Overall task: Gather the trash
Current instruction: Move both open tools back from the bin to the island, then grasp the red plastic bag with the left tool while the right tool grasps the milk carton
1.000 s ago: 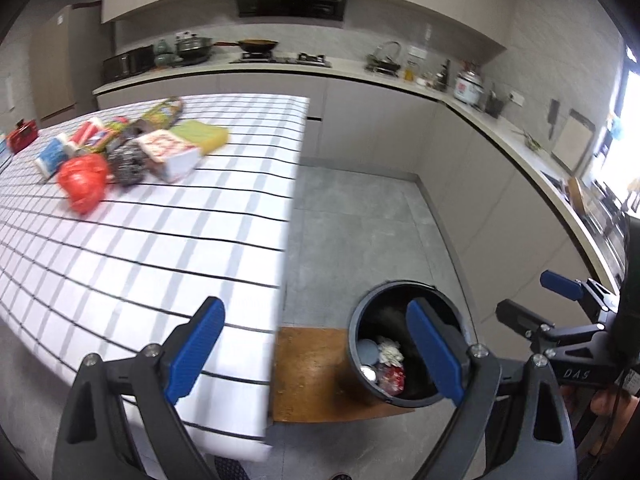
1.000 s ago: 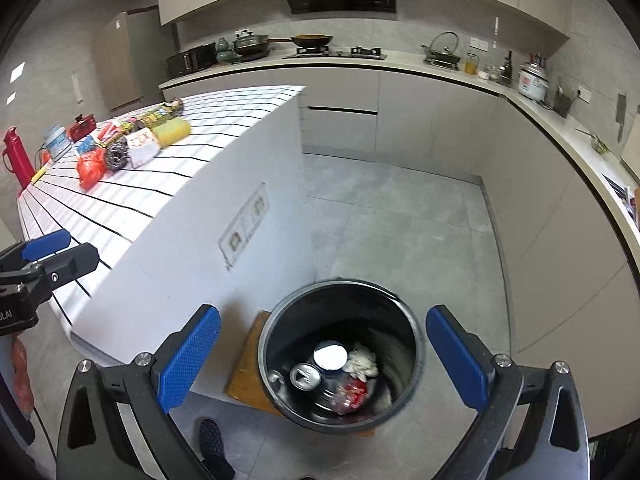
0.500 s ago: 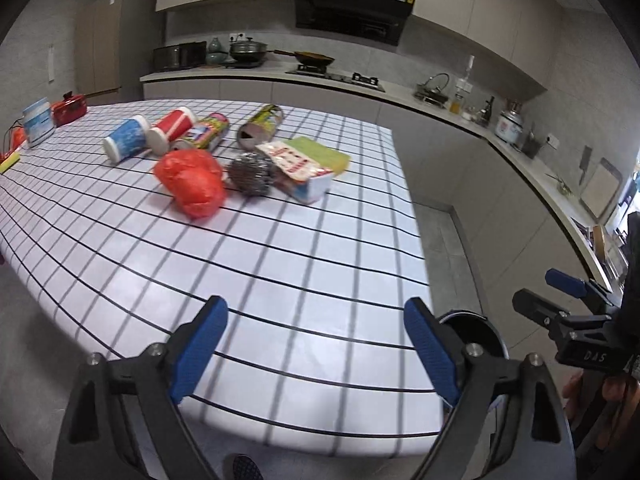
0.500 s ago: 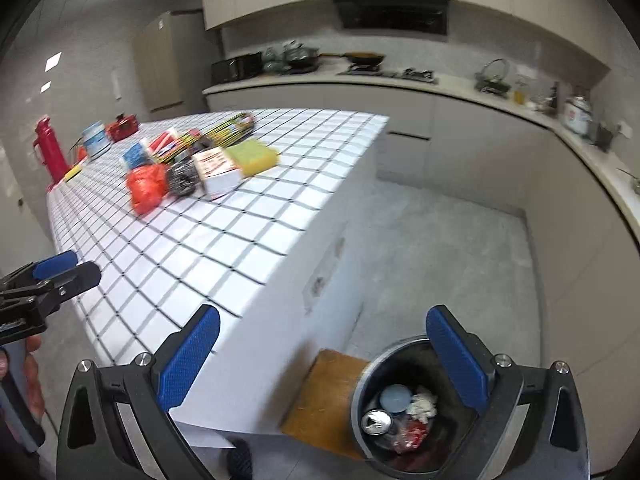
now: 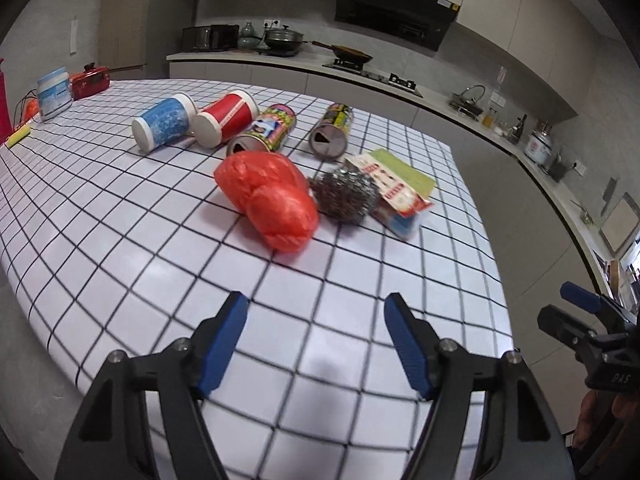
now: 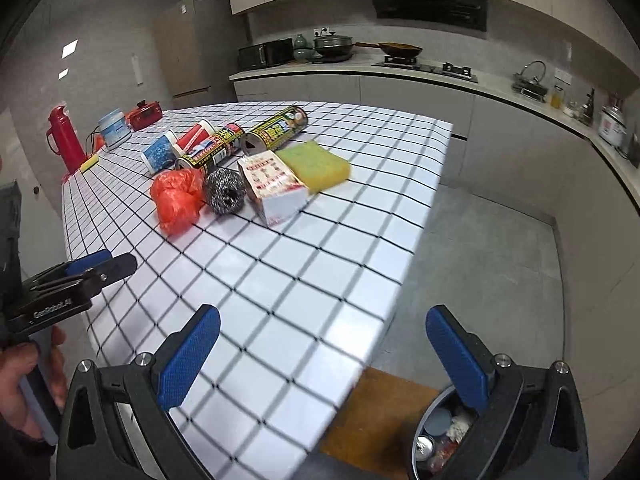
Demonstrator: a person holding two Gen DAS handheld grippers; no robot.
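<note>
Trash lies on the checked table (image 5: 160, 240): a red plastic bag (image 5: 272, 200), a steel scourer (image 5: 346, 194), a red-and-white carton (image 5: 394, 196), a green sponge (image 6: 314, 164), two printed cans (image 5: 264, 134) and two paper cups (image 5: 164, 126). My left gripper (image 5: 316, 336) is open and empty over the table's near part, facing the red bag. My right gripper (image 6: 322, 354) is open and empty at the table's near corner. The black bin (image 6: 436, 436) with trash inside sits on the floor below it.
A wooden board (image 6: 372, 420) lies under the bin. A red flask (image 6: 64, 140), a white tub (image 6: 114, 128) and a red box (image 6: 144, 114) stand at the table's far end. Kitchen counters (image 6: 420, 76) line the back and right walls.
Both grippers have swung up from the bin toward the table. The left one has moved closer to the red bag, and its jaws have narrowed a little.
</note>
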